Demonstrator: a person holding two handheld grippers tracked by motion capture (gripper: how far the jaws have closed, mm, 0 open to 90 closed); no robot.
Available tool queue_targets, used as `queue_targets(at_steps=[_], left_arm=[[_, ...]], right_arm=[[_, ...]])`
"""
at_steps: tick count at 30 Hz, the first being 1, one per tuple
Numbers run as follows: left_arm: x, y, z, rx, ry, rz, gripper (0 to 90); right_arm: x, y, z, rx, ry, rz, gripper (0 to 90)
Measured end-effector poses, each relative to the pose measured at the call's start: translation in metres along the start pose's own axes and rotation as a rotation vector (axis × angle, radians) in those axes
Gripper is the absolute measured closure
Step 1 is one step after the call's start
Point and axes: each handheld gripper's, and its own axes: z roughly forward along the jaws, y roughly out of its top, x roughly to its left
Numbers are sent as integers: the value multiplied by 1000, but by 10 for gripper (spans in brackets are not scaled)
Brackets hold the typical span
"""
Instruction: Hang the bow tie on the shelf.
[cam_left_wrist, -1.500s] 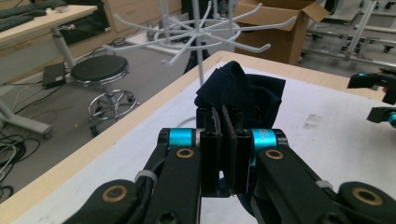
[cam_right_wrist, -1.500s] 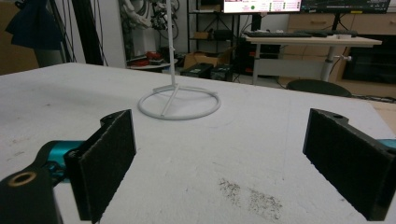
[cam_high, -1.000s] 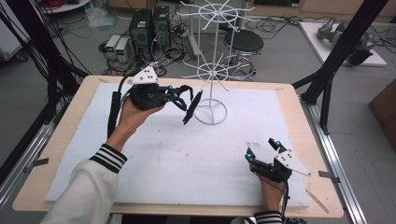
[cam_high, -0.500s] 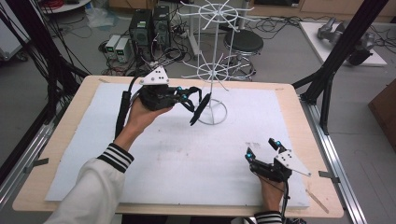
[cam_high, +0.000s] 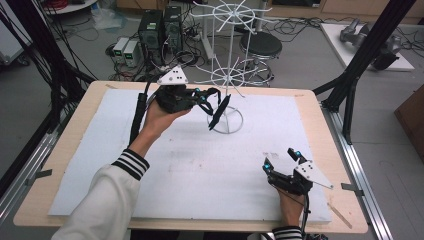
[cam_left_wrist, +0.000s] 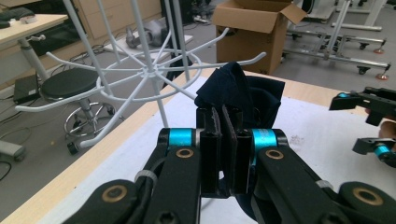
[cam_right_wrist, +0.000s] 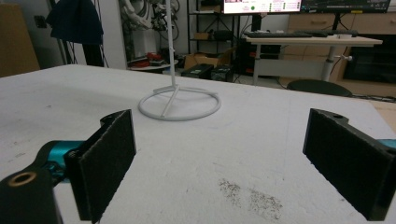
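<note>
Left tongs (cam_left_wrist: 223, 140) clenched on dark cloth (cam_left_wrist: 240, 91) beside white rack (cam_high: 227, 75); right tongs (cam_high: 281, 161) released.

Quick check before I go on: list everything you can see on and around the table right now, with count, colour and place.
Wire rack: one, white, far middle of the table, ring base on the sheet.
Cloth: one, dark navy, hanging from the left tool beside the rack.
Foam sheet: one, white, covering the wooden table.
Stool: one, black seat, on the floor behind the table.
Cardboard box: one, brown, on the floor in the left gripper view.
Left tool: one, black, shut on the cloth, raised near the rack.
Right tool: one, black, open, low at the near right.
</note>
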Motion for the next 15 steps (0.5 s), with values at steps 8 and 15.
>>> queue_targets(at_steps=[8, 15], left_arm=[[7, -4, 11, 17, 16, -20, 859], [11, -9, 19, 34, 21, -28, 858]], right_arm=[[0, 0, 0, -1, 1, 0, 85], [0, 0, 0, 0, 1, -3, 84]])
